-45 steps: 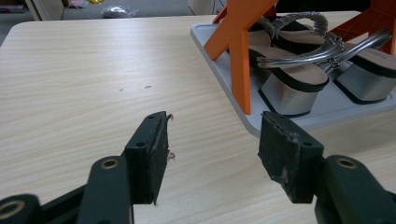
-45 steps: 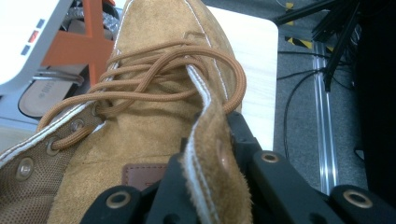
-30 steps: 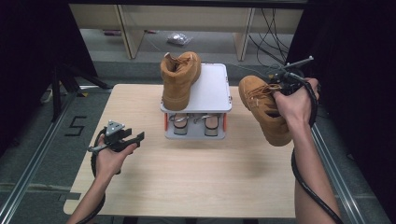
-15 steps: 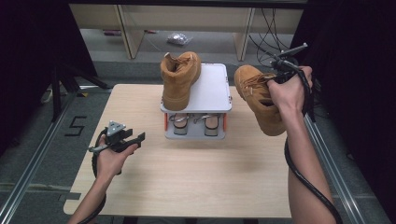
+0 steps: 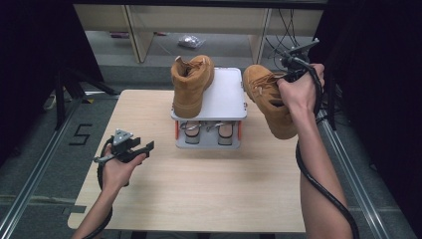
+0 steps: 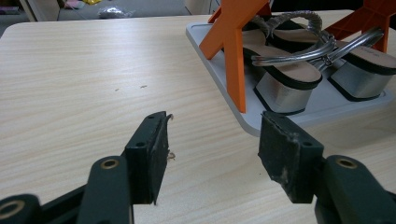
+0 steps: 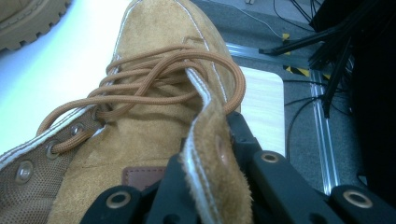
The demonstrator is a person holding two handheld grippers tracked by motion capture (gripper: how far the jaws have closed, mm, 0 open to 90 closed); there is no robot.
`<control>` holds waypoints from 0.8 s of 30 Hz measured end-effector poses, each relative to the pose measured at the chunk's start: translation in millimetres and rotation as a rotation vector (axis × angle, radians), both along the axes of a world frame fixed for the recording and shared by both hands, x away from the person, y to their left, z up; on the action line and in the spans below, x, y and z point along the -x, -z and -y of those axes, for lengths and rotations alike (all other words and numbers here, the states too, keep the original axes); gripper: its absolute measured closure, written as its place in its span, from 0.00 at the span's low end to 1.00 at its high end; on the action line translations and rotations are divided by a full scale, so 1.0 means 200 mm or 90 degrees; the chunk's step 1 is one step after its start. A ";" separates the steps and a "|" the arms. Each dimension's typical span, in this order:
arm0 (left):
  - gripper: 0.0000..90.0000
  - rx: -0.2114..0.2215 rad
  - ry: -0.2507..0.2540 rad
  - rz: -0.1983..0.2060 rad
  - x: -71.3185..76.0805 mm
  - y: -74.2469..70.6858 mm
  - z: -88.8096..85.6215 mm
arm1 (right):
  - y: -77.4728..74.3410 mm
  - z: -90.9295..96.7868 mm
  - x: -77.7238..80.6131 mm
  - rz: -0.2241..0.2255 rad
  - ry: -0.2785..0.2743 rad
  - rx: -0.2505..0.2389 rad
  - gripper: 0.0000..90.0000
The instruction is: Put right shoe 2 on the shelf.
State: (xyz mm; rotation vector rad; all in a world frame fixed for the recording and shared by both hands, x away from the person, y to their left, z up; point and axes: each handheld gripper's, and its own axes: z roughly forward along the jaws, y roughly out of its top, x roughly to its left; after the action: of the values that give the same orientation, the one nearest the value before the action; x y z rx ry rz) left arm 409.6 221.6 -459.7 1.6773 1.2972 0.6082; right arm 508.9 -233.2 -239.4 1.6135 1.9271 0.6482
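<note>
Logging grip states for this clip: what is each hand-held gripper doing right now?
Left hand-held gripper: open, empty, above the table.
Right hand-held gripper: shut on the tan boot, pinching its collar edge, boot lifted beside the shoe rack.

The held boot (image 5: 271, 99) is tan suede, soft and matt with a fine nap, its collar edge fraying; woven cord laces (image 7: 154, 79) run through dull metal eyelets, and a smooth brown leather patch sits on its side. The second boot (image 5: 190, 82), on the rack's top, has the same suede and a ridged rubber-looking sole. The rack (image 5: 226, 92) is smooth light-grey plastic or painted board with glossy orange supports (image 6: 233, 42). The sandals (image 6: 280, 70) show shiny metallic straps and brushed silver heels. The worktop (image 5: 199, 189) is pale, matt wood-grain laminate. The left gripper (image 6: 212, 156) has matt black plastic jaws with worn, rough pads.
</note>
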 end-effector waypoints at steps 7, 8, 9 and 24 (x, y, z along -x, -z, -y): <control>0.47 0.001 0.001 -0.001 0.00 0.00 0.00 | -0.04 -0.03 -0.02 0.002 -0.007 0.015 0.95; 0.47 0.001 0.000 0.000 0.00 0.00 0.00 | -0.04 -0.04 -0.02 0.000 -0.002 0.008 0.95; 0.47 0.001 0.002 0.000 0.00 0.00 0.00 | -0.04 -0.04 -0.03 0.002 -0.001 0.007 0.95; 0.47 -0.001 0.000 -0.002 0.00 0.00 -0.01 | -0.09 -0.13 -0.08 0.003 -0.017 0.008 0.95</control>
State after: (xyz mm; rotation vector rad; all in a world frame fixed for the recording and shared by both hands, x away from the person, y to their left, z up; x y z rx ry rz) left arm 410.5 223.0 -459.6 1.6797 1.2992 0.6072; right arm 525.5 -207.2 -221.4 1.5806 1.9484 0.6485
